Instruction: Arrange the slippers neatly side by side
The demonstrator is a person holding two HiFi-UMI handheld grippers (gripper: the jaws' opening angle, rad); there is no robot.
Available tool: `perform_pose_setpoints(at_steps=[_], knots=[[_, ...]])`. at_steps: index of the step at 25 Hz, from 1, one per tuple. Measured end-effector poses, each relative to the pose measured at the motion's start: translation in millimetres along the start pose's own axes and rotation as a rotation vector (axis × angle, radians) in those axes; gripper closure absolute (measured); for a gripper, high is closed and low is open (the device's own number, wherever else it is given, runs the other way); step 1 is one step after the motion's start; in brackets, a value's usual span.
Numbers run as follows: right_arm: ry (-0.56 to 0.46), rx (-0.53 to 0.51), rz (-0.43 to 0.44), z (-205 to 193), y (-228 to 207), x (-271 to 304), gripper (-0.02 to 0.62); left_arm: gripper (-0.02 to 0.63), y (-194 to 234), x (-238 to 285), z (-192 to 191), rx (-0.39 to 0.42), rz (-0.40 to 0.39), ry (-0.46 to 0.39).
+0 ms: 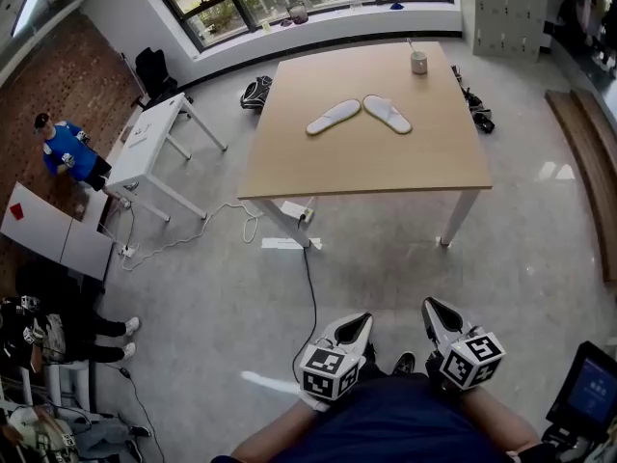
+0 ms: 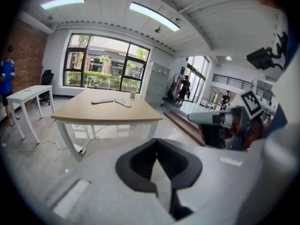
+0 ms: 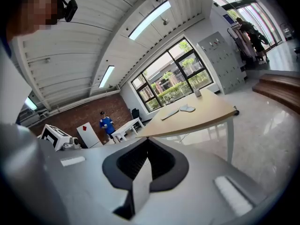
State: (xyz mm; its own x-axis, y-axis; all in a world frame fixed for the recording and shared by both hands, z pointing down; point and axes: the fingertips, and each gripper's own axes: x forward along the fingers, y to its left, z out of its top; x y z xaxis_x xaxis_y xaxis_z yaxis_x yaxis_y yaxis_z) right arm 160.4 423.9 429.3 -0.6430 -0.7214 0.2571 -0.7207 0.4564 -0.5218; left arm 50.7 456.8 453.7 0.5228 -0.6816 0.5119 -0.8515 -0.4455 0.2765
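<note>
Head view, with both gripper views. I hold the left gripper (image 1: 354, 327) and the right gripper (image 1: 436, 311) close to my body, well apart from the table (image 1: 366, 167). On each, the jaws are pressed together with nothing between them. The two white slippers, one on the left (image 1: 334, 117) and one on the right (image 1: 388, 113), lie on the far half of the tabletop. Their far ends nearly meet and their near ends splay apart toward me. A small cup (image 1: 418, 62) stands near the table's far edge, beyond the slippers. A black cable (image 1: 310, 287) runs over the open floor between me and the table. To the left are a white side table (image 1: 145, 143) and a person in blue (image 1: 67, 150). A dark bag (image 1: 255, 93) lies by the window.
</note>
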Motion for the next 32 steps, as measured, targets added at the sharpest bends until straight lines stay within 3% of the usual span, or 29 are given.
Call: perform_pose_setpoints(at_steps=[5, 11, 17, 24, 32], knots=[[-0.006, -0.009, -0.041, 10, -9, 28, 0.589, 0.601, 25, 19, 12, 0.0, -0.035, 0.0], [-0.015, -0.041, -0.1, 38, -16, 88, 0.589, 0.601, 81, 47, 54, 0.003, -0.076, -0.032], [-0.006, -0.083, -0.142, 60, -8, 148, 0.589, 0.601, 131, 68, 88, 0.017, -0.149, -0.042], [0.013, -0.135, -0.172, 78, 7, 208, 0.589, 0.601, 192, 78, 120, 0.012, -0.168, -0.078], [0.041, -0.142, -0.184, 85, 4, 243, 0.589, 0.601, 218, 97, 128, -0.007, -0.197, -0.045]])
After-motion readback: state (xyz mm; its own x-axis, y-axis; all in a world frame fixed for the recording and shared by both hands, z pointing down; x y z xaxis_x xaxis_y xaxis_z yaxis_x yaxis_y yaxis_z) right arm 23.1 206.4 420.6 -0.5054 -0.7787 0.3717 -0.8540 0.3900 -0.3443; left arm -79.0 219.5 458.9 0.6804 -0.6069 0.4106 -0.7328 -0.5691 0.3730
